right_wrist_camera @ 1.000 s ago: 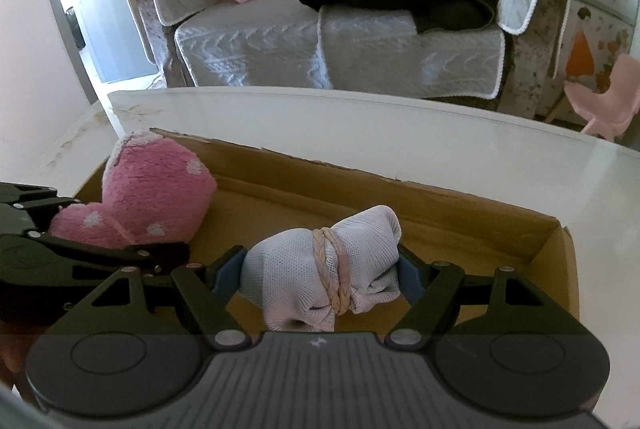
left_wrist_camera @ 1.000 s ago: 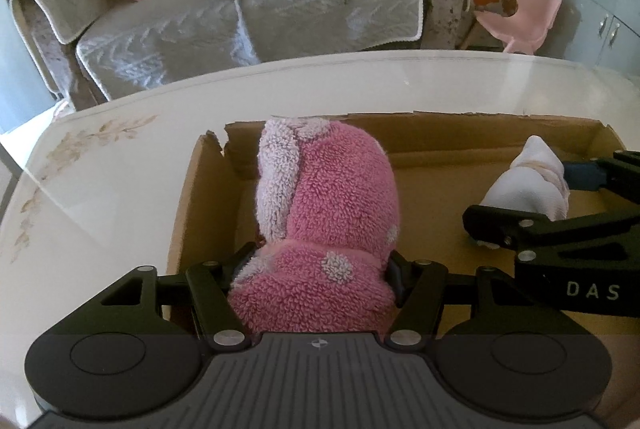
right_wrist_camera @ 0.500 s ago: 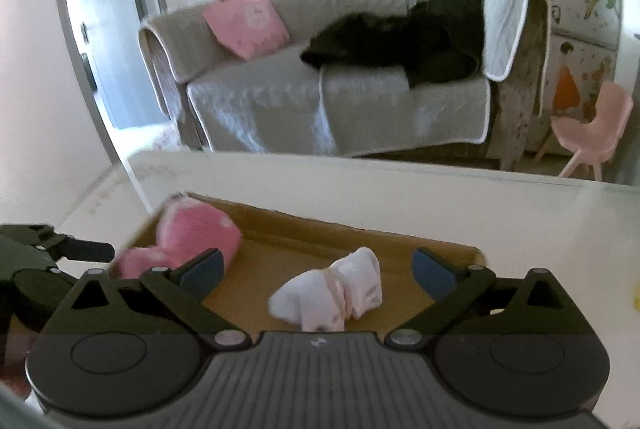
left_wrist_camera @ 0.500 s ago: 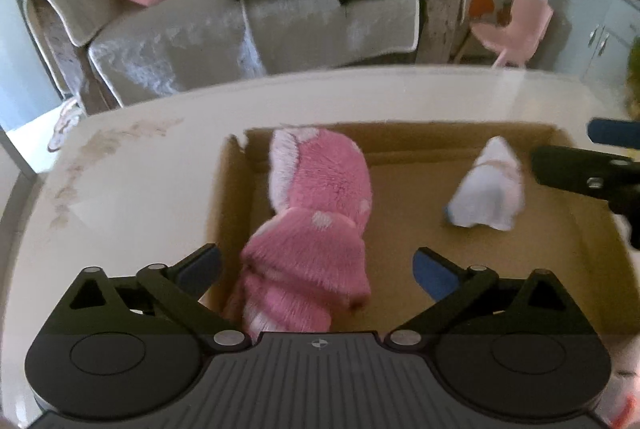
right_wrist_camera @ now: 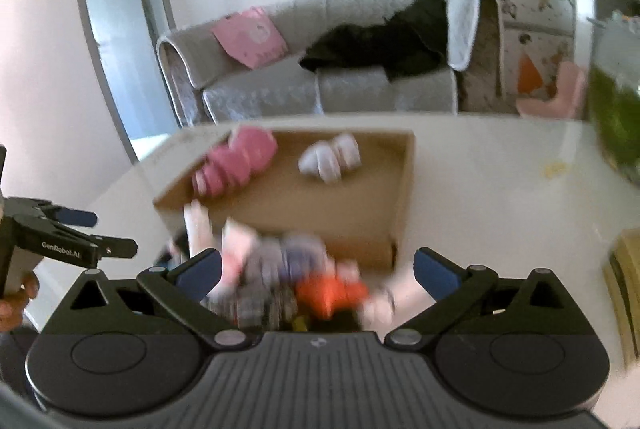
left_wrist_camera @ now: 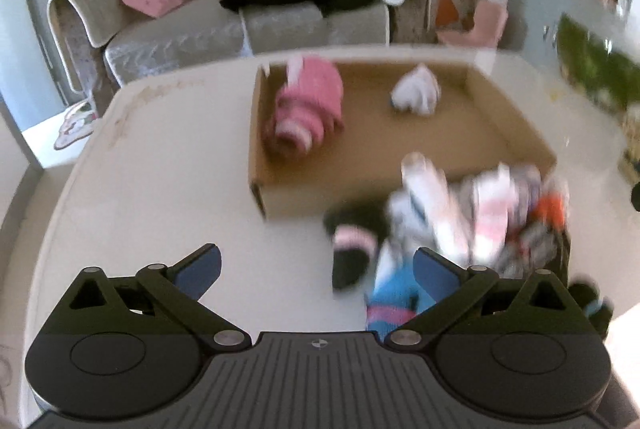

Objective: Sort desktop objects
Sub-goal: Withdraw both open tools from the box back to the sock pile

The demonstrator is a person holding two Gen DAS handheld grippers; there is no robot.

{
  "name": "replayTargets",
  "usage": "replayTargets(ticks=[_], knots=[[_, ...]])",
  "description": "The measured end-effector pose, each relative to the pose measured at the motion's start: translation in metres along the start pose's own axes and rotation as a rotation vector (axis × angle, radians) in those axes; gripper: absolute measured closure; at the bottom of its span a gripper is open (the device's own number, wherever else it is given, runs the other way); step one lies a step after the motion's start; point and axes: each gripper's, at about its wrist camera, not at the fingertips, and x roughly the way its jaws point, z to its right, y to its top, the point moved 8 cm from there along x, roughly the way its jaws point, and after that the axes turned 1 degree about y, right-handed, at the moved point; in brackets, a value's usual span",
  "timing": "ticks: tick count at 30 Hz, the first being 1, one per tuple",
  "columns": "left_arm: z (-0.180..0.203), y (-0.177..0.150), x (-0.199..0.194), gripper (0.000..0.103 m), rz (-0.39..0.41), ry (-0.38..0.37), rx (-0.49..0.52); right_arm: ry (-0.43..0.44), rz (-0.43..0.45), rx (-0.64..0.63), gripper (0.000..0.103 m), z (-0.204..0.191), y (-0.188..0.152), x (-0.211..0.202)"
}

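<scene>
An open cardboard box [left_wrist_camera: 320,199] lies on the pale table. Inside it, a pink fluffy sock bundle [left_wrist_camera: 306,111] rests at the far left and a white tied bundle [left_wrist_camera: 416,95] at the far right. A blurred heap of mixed socks [left_wrist_camera: 460,221] sits on the table in front of the box. My left gripper [left_wrist_camera: 316,265] is open and empty, above the table left of that heap. My right gripper [right_wrist_camera: 318,265] hovers over the heap [right_wrist_camera: 288,277], jaws still opening, gripping nothing. The right wrist view also shows the box [right_wrist_camera: 404,197], both bundles [right_wrist_camera: 236,161] [right_wrist_camera: 330,161] and the left gripper [right_wrist_camera: 104,233].
A grey sofa [left_wrist_camera: 240,29] with a pink cushion and dark clothing stands beyond the table. A green plant [left_wrist_camera: 592,77] sits at the table's right side, with a pink child's chair [left_wrist_camera: 476,29] behind. A hand [right_wrist_camera: 16,297] holds the left gripper.
Both grippers let go of their bundles inside the box, opened wide and pulled back and up toward the near side. The sock heap has come into view.
</scene>
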Motion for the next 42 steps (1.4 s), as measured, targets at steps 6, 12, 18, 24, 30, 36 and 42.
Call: replayTargets(ticks=[6, 12, 18, 24, 30, 36, 42], knots=[[0.012, -0.026, -0.006, 0.0, -0.003, -0.032, 0.008, -0.019, -0.024, 0.009, 0.003, -0.007, -0.035, -0.005], [0.024, -0.033, 0.003, 0.0, -0.003, -0.088, 0.019, -0.009, -0.01, -0.035, 0.019, -0.012, -0.052, -0.003], [0.037, -0.04, 0.02, 0.0, -0.035, -0.095, 0.027, 0.005, -0.026, -0.109, 0.021, -0.012, -0.07, -0.011], [0.028, -0.047, 0.038, 0.0, -0.076, -0.033, 0.029, -0.069, -0.041, -0.122, 0.022, 0.0, -0.08, -0.007], [0.008, -0.056, 0.043, 0.0, -0.104, 0.016, -0.006, -0.101, -0.037, -0.107, 0.017, 0.008, -0.088, -0.007], [0.018, -0.046, 0.031, 0.0, -0.046, -0.002, 0.057, -0.056, -0.043, -0.116, 0.03, -0.002, -0.091, -0.001], [0.024, -0.048, 0.044, 0.0, -0.062, -0.031, 0.098, -0.061, -0.06, -0.126, 0.044, -0.011, -0.095, 0.004]])
